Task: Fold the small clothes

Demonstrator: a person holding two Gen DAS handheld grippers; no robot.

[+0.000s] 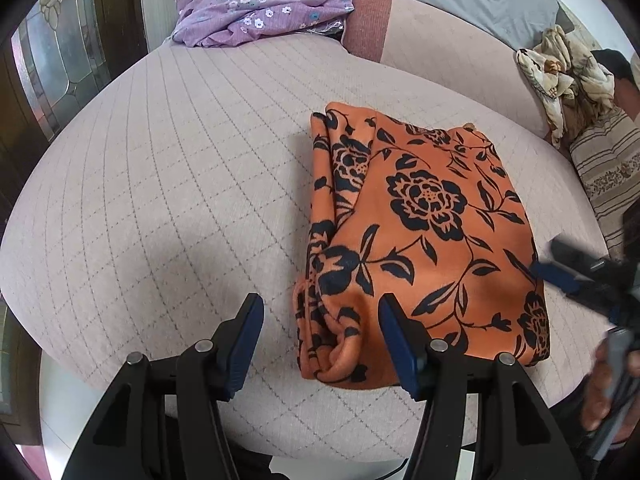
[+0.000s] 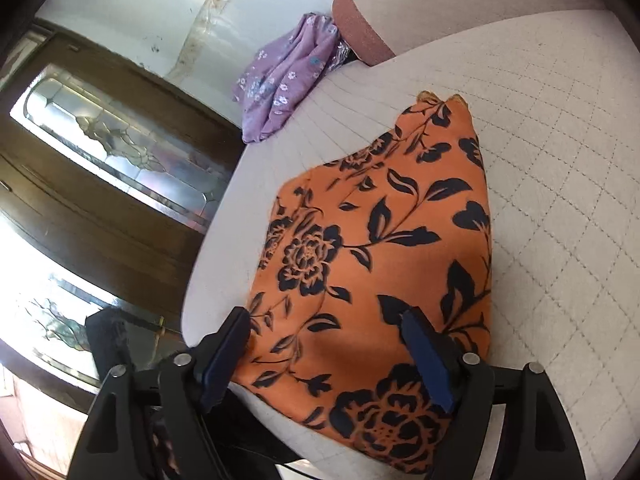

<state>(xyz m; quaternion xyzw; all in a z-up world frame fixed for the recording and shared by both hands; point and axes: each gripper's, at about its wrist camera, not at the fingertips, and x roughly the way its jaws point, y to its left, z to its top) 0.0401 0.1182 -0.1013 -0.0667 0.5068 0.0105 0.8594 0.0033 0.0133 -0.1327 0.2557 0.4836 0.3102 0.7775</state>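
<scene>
An orange garment with black flowers (image 1: 424,236) lies folded on the quilted pale cushion (image 1: 180,168). My left gripper (image 1: 320,308) is open at the garment's near left edge, holding nothing. The same garment (image 2: 380,260) fills the right wrist view. My right gripper (image 2: 328,320) is open over its near edge, empty. The right gripper also shows in the left wrist view (image 1: 560,272) at the garment's right side.
A purple flowered cloth (image 1: 260,8) lies crumpled at the cushion's far edge, also seen in the right wrist view (image 2: 288,80). A cream patterned cloth (image 1: 568,76) lies at the far right. A dark wooden door with glass panes (image 2: 100,152) stands to the left.
</scene>
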